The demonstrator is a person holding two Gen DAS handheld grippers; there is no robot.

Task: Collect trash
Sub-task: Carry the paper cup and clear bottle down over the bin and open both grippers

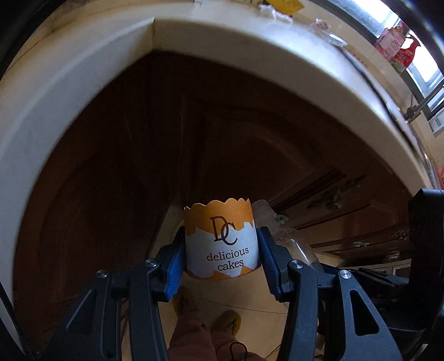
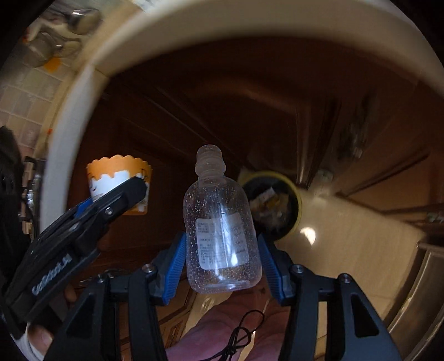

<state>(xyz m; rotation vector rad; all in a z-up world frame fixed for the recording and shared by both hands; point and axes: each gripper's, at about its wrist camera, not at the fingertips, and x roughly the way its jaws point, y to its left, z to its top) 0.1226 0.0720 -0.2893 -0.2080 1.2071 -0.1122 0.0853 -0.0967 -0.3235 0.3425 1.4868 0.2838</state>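
Left wrist view, near: left gripper [image 1: 222,257], blue pads [image 1: 174,270] pressed on both sides of a paper cake cup [image 1: 221,240], so it grips the cup w/ fingers set at cup width. Cup upright, held in air; orange scalloped rim on top, white lower band, print "DC delicious cakes". Just behind cup, at its right: part of the clear plastic bottle [image 1: 291,238]. Below the fingers: person's legs in pinkish trousers [image 1: 191,336] and yellow shoes [image 1: 226,322] on a pale floor.

Right wrist view, near: right gripper [image 2: 222,258], blue pads [image 2: 174,263] against both sides of the bottle [image 2: 222,236], i.e. clamped on it at bottle width. Bottle upright, no cap, droplets inside, white label facing camera. Left of it, held apart from it: the cup [image 2: 119,175] in the left gripper [image 2: 122,191], seen from the side; a thumb [image 2: 41,337] shows at its handle.

Mid: beyond bottle, to its right, a round bin [image 2: 298,200] w/ yellow rim stands on the floor; paper scraps inside. Bottle and cup both short of the bin, not over its mouth.

Far: dark brown wood cabinet doors [image 1: 155,155] under a cream countertop edge [image 1: 249,55]; wrappers [image 1: 280,5] lie on the counter near a window [image 1: 427,72].
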